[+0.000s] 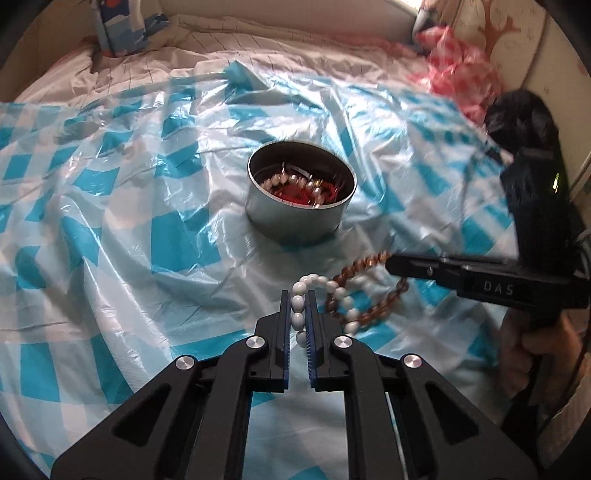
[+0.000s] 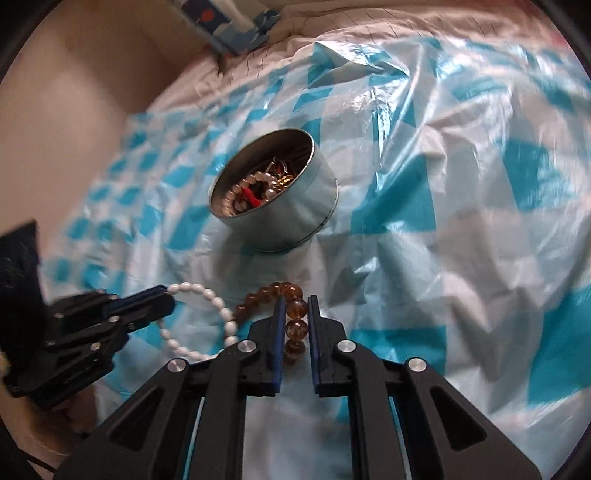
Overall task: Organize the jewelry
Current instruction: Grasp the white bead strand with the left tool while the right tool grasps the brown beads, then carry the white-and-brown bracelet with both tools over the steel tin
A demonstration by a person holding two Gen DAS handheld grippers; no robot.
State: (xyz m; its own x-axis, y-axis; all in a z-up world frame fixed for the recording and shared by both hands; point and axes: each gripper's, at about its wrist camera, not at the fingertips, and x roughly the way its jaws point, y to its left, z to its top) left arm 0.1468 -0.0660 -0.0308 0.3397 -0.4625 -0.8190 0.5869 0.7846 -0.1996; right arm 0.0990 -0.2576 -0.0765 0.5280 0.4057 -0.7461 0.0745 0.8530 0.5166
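A round metal tin (image 1: 295,218) (image 2: 295,221) stands on the blue-and-white plastic sheet, with beads and red pieces heaped inside. Near it, a white bead bracelet (image 1: 341,295) (image 2: 218,306) and an amber bead bracelet (image 1: 369,266) (image 2: 258,295) overlap. My left gripper (image 1: 298,295) (image 2: 168,297) is shut on the white bracelet, beads squeezed between its blue pads. My right gripper (image 2: 295,300) is shut on the amber bracelet; in the left wrist view its fingers (image 1: 413,267) come in from the right over the amber beads.
The checked plastic sheet (image 1: 129,221) (image 2: 461,221) covers a rumpled bed. A blue-patterned box (image 1: 122,26) stands at the far edge and a pink plastic bag (image 1: 454,74) lies at the far right. A hand (image 1: 532,354) grips the right tool's handle.
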